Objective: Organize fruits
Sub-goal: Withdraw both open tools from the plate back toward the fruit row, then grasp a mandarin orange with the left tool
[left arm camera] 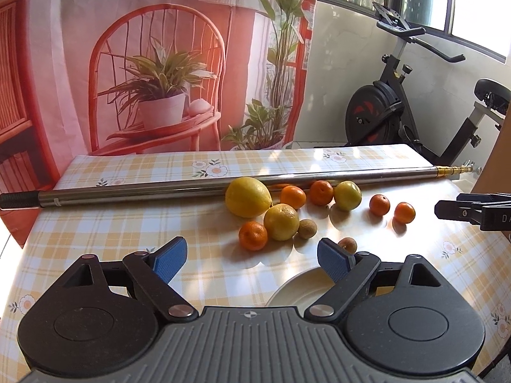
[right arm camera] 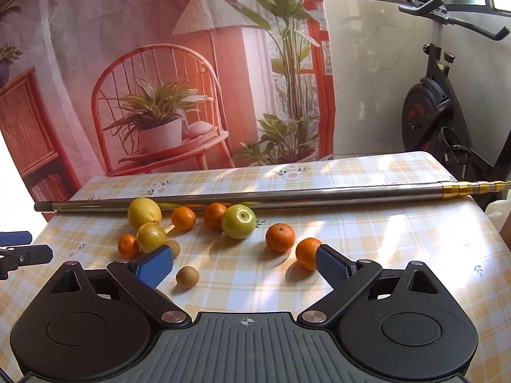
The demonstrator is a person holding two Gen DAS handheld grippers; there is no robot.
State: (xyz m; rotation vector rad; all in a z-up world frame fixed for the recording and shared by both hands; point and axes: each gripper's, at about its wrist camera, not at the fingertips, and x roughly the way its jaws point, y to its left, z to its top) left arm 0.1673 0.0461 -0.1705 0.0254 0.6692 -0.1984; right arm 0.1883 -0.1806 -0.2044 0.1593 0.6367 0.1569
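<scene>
Both my grippers hang over the checked table [right arm camera: 367, 233], fingers spread wide and gripping nothing: the left gripper [left arm camera: 252, 257] above a white plate [left arm camera: 298, 290], the right gripper [right arm camera: 246, 266] near the fruit. Lemons [right arm camera: 144, 213], oranges [right arm camera: 280, 237], a green apple [right arm camera: 239, 221] and small brown fruits [right arm camera: 187, 276] lie scattered beside a steel pole [right arm camera: 255, 196].
</scene>
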